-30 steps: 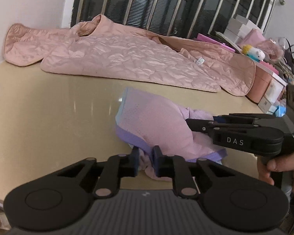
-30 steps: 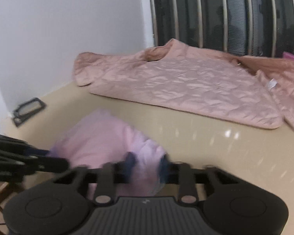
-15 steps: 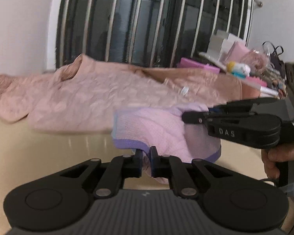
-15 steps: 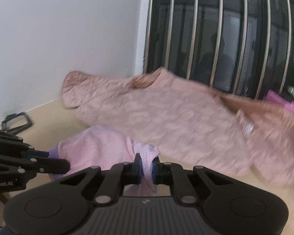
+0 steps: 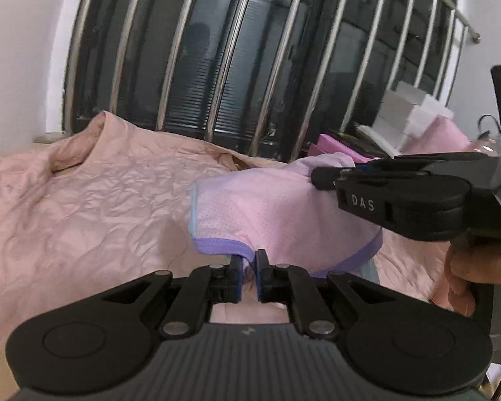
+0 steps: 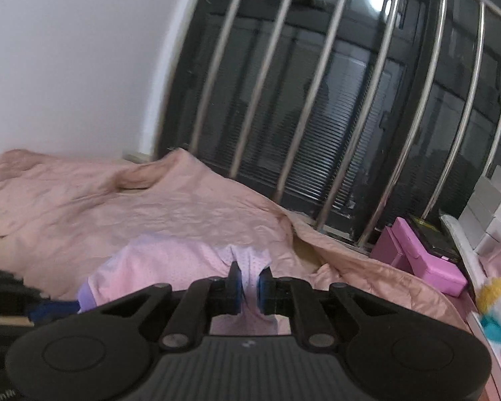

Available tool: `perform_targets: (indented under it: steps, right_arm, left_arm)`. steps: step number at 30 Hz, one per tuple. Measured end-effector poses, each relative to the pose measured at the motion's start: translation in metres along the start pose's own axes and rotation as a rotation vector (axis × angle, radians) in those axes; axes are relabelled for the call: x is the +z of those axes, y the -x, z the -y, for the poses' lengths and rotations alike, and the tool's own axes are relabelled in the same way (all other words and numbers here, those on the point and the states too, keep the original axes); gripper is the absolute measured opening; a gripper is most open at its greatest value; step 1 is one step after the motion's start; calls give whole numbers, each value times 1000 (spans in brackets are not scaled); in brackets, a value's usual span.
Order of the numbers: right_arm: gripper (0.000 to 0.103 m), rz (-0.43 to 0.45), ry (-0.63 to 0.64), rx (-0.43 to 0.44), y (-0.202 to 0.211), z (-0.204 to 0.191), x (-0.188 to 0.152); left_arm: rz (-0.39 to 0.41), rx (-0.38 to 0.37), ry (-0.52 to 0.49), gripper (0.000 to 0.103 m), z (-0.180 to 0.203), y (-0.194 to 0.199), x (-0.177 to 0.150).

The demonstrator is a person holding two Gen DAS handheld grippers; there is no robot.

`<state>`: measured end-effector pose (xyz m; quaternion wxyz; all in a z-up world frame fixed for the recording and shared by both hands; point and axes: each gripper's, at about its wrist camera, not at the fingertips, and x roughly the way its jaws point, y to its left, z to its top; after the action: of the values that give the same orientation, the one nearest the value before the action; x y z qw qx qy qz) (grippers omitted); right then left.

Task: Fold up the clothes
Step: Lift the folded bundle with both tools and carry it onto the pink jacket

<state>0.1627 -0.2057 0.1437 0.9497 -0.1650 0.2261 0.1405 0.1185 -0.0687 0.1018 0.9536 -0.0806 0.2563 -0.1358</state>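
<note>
A small pink mesh garment with purple trim (image 5: 267,210) hangs in the air between both grippers. My left gripper (image 5: 248,269) is shut on its purple lower edge. My right gripper (image 6: 249,279) is shut on the garment's pink cloth (image 6: 183,260); it also shows in the left wrist view (image 5: 320,177), pinching the garment's upper right corner. A large peach quilted jacket (image 5: 93,197) lies spread out behind and below the garment, and shows in the right wrist view (image 6: 133,207) too.
A barred dark window (image 5: 250,60) stands behind the jacket. Pink boxes (image 6: 417,260), white boxes (image 5: 407,113) and a plush toy (image 6: 497,304) are stacked at the right. A white wall (image 6: 66,67) is at the left.
Both grippers have lifted the pink garment off the table and carried it up and toward the jacket. The tabletop has dropped out of view.
</note>
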Motion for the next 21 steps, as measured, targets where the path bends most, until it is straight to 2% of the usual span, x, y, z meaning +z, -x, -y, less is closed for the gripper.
perform_targets:
  steps: [3, 5, 8, 9, 11, 13, 14, 15, 18, 20, 21]
  right_arm:
    - [9, -54, -7, -21, -50, 18, 15]
    - [9, -104, -34, -15, -90, 30, 11]
    - [13, -184, -91, 7, -141, 41, -11]
    - [18, -214, -107, 13, -155, 43, -20]
    - [20, -269, -118, 11, -167, 42, -39]
    - [34, -231, -159, -15, -151, 45, -47]
    - [43, -204, -193, -35, -137, 49, -47]
    - [47, -184, -230, -42, -123, 52, -48]
    - [47, -166, -358, 14, -86, 63, -56]
    - [45, -198, -380, 79, -78, 59, -68]
    - [45, -211, -376, 84, -78, 56, -74]
  left_arm:
    - [-17, 22, 1, 6, -6, -42, 15]
    - [-74, 20, 6, 7, -10, -74, 15]
    - [-194, 17, -32, 8, -17, -120, 1]
    - [-190, 35, -44, 11, -20, -123, -6]
    - [-155, 50, -55, 34, -30, -123, -17]
    - [-124, 31, -14, 44, -46, -111, -18]
    - [-131, 24, 0, 44, -53, -106, -16]
    - [-137, 27, 19, 44, -60, -101, -14]
    - [-161, 25, 52, 44, -73, -93, -12]
    - [-175, 14, 71, 44, -74, -95, -15]
    - [-181, 9, 81, 44, -75, -97, -17]
